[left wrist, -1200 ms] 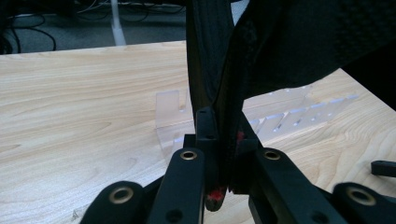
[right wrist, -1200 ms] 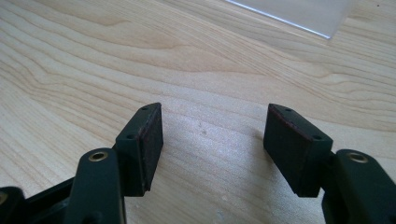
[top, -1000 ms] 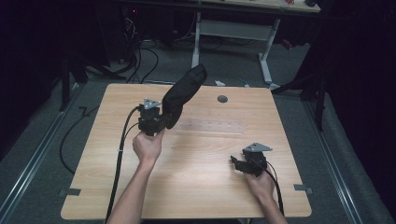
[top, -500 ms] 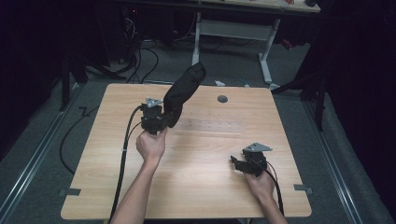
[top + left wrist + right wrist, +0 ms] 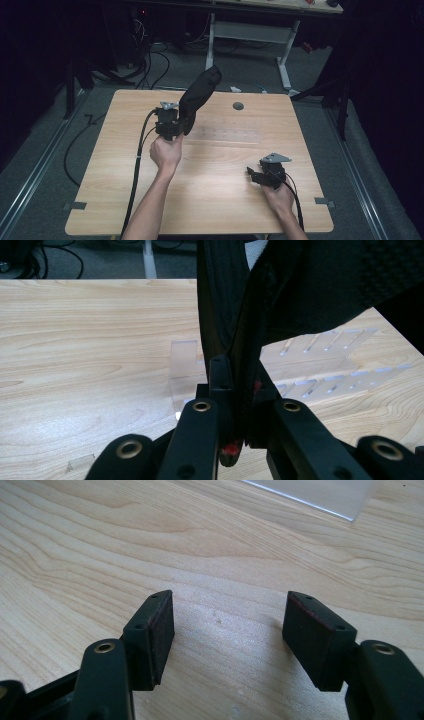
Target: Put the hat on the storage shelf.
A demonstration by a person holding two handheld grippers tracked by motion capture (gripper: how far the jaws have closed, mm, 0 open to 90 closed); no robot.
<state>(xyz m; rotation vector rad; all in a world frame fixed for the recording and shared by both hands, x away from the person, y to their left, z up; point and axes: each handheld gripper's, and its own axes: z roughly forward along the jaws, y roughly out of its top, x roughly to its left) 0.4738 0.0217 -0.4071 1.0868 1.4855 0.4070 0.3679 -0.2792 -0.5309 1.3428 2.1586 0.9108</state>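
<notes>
My left gripper is held above the left half of the wooden table, shut on the lower edge of a long black fabric item that rises up and to the right from it. In the left gripper view the jaws pinch the item's folded edge, and its mesh body covers the upper right. A clear slotted plastic rack lies flat on the table beside it, with the rack's slots seen under the fabric. My right gripper rests open near the front right, with only bare wood between its pads.
A small grey round cap sits in the table top near the far edge. Black cables trail from the left gripper down off the front edge. A white desk frame and floor cables stand beyond the table.
The left hand has drifted very slightly to the right with the black item still pinched. The right gripper has stayed where it was.
</notes>
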